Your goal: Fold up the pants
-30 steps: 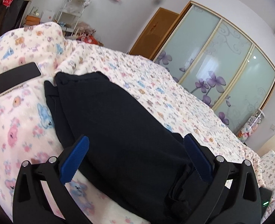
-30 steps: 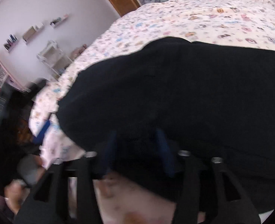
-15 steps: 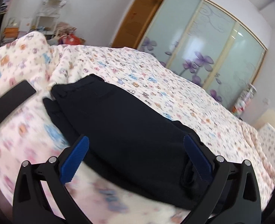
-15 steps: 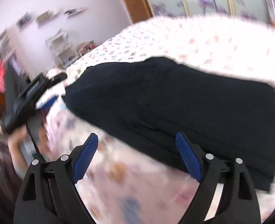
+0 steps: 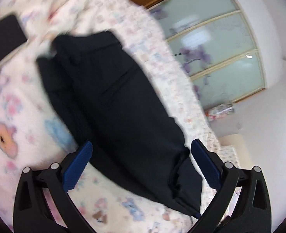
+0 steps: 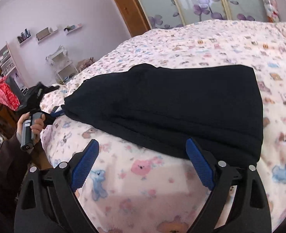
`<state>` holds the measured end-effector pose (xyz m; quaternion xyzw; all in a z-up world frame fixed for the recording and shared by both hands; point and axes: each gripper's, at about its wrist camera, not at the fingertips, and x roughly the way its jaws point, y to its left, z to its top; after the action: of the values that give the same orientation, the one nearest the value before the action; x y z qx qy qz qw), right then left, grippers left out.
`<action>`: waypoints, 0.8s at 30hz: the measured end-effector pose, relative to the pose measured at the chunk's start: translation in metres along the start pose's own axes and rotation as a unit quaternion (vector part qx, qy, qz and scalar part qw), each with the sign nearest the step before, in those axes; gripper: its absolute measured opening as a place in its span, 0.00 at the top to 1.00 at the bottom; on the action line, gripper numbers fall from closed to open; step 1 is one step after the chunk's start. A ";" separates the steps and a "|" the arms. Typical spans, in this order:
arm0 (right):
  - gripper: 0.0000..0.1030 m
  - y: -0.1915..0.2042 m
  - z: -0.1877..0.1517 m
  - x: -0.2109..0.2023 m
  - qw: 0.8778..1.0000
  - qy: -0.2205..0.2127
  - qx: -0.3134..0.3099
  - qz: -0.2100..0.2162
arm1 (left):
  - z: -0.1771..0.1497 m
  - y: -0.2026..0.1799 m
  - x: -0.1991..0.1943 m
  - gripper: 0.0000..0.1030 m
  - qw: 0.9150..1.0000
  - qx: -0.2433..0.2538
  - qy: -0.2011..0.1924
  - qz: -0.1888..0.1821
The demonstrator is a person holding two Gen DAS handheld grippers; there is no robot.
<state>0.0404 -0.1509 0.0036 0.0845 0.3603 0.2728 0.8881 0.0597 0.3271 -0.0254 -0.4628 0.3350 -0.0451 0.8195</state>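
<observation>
Looks like a fold's just been laid: right gripper [image 6: 142, 164] has just been opening, nothing between its jaws, left gripper [image 5: 141, 163] gapes empty over the black pants [image 6: 172, 104], so next up is regrabbing an edge ahead of them.

The pants [image 6: 172, 104] are plain black on the bed's blanket [image 6: 210, 44], which is cream-pink, scattered with small pink, blue and orange cartoon animals. Beyond the bed, the wardrobe doors [image 6: 197, 2] are frosted pale green with purple flowers, beside a brown wooden door [image 6: 131, 13]. Both tools are black with blue pads [image 6: 84, 163].
</observation>
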 end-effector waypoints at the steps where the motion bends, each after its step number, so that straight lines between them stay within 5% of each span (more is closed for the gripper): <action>1: 0.10 0.001 0.000 0.000 1.000 0.000 -0.002 0.004 | -0.002 0.002 0.004 0.06 1.000 -0.002 0.003 0.009; 7: 0.10 0.004 -0.005 -0.004 1.000 0.008 -0.014 0.007 | -0.016 0.011 0.001 0.08 0.999 -0.029 -0.015 0.039; 10: 0.10 0.006 -0.006 -0.004 1.000 0.009 -0.011 0.013 | -0.017 0.016 0.000 0.06 0.999 -0.035 -0.028 0.024; 18: 0.10 0.009 -0.009 0.001 1.000 0.015 -0.017 0.006 | 0.027 0.012 0.011 0.03 0.995 -0.046 -0.091 0.019; 24: 0.10 0.010 -0.008 0.003 1.000 0.014 -0.019 0.009 | 0.047 0.031 0.020 0.08 0.990 -0.114 -0.083 0.015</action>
<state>0.0320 -0.1412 -0.0007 0.0675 0.3667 0.2887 0.8818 0.0954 0.3711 -0.0443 -0.5500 0.2761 0.0440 0.7869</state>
